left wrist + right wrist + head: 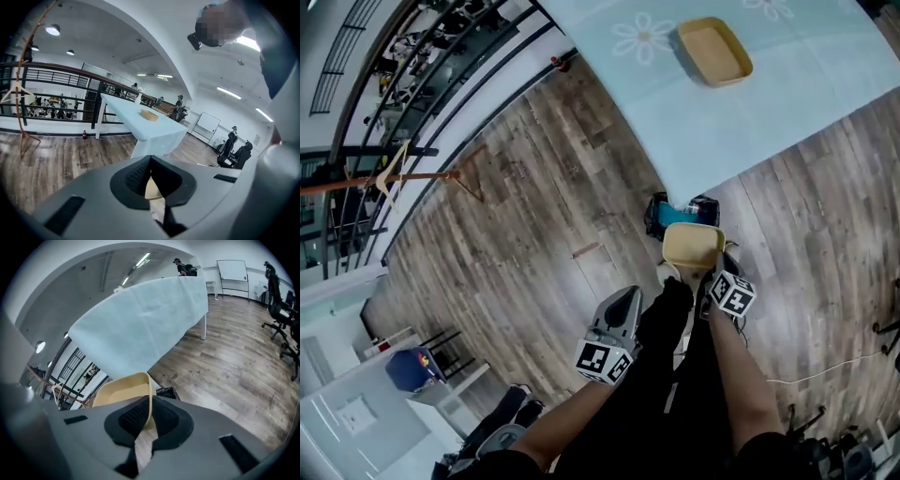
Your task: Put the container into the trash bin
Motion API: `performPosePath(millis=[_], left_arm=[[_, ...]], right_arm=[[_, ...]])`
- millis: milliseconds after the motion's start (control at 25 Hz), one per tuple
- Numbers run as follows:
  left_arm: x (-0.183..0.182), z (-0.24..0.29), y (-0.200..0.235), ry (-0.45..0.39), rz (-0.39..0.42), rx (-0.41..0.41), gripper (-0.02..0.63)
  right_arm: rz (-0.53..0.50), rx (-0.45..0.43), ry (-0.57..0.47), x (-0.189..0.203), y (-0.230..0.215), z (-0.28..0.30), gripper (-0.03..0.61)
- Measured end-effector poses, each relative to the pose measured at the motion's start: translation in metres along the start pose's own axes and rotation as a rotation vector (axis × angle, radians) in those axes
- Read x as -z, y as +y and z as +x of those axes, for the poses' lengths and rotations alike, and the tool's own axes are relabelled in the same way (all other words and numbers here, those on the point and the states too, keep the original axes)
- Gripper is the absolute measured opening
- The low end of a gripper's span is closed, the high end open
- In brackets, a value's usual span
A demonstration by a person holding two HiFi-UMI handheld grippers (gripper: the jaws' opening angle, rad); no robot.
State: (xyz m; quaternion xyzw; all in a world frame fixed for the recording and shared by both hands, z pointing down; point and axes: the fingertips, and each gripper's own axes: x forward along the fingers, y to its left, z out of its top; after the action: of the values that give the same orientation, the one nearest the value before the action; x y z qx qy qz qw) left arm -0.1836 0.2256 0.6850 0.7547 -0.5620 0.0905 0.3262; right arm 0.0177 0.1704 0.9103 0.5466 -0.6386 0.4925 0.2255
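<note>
**The container (pixel 693 246) hangs by the trash bin (pixel 679 212)**

The right gripper (pixel 704 273) has its jaws pinched on the tan rim, above the wood floor (pixel 534 216) at the desk (pixel 787 103) edge. The left gripper (pixel 629 293) hangs alongside, jaws closed together, empty

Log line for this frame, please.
right gripper: shut on container rim | container: near trash bin, not yet in | left gripper: shut, empty | second container: on table
</note>
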Motion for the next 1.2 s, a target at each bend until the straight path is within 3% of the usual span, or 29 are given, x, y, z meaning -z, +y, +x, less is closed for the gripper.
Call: performPosePath(millis=[160,360,560,640,880,1200], left_arm=[[0.008,0.002,0.006,0.020,0.016,0.041,0.014],[0.032,-0.005,0.020,0.085,0.015,0.021,0.014],[0.045,-0.008,0.023,0.133,0.009,0.029,0.014],[0.046,-0.007,0.023,0.141,0.002,0.035,0.014],[0.044,-0.002,0.024,0.132,0.003,0.041,0.014],[0.045,0.012,0.025,0.116,-0.015,0.024,0.014]], right_arm=[[-0.020,-0.020,-0.001,0.012,0.001,0.032,0.041],[0.036,-0.045,-0.007,0.032,0.003,0.069,0.043],[-0.073,-0.003,0.022,0.043,-0.008,0.110,0.046],[-0.130,0.013,0.060,0.049,-0.014,0.122,0.098],[-0.119,0.049,0.069,0.047,-0.032,0.111,0.117],[-0.194,-0.032,0.076,0.040,-0.020,0.098,0.117]])
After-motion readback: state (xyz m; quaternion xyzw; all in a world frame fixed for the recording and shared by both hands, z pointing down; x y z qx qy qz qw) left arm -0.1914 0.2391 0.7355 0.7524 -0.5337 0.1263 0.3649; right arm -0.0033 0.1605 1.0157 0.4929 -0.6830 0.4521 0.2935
